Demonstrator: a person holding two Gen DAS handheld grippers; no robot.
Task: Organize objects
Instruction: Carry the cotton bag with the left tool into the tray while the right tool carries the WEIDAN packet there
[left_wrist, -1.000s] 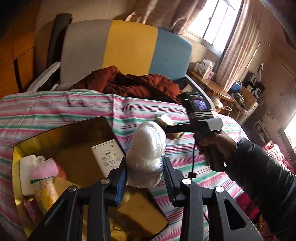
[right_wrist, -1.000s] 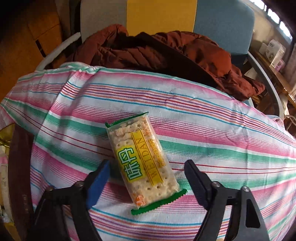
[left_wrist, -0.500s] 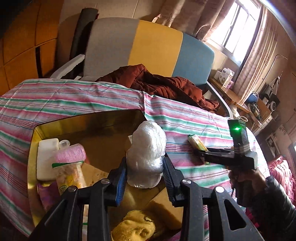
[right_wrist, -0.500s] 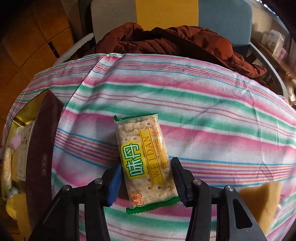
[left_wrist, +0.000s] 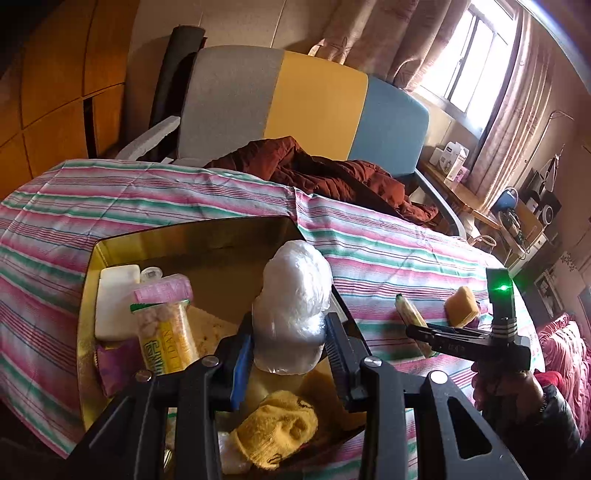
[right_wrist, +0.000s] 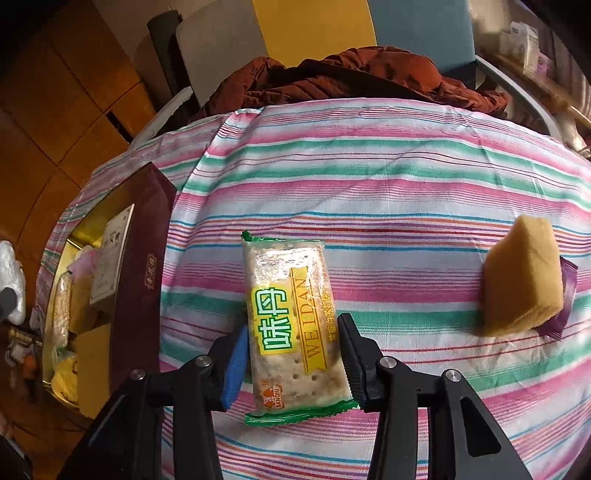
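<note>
Gold-lined box (left_wrist: 92, 332) serves as the landmark. Above its near-right corner, the left gripper (left_wrist: 288, 343) is clenched on a white plastic-wrapped bundle (left_wrist: 293, 314). Lower it into a bare patch of the box, clear of the cracker pack (left_wrist: 166, 332) standing inside, before letting go. To the right of the box, on the striped cloth (right_wrist: 406, 184), the right gripper (right_wrist: 291, 354) has just been closing on a cracker packet (right_wrist: 291, 325), pads against both long edges. Lift it squarely; the wrapper looks slippery. A yellow sponge (right_wrist: 521, 284) lies further right.
</note>
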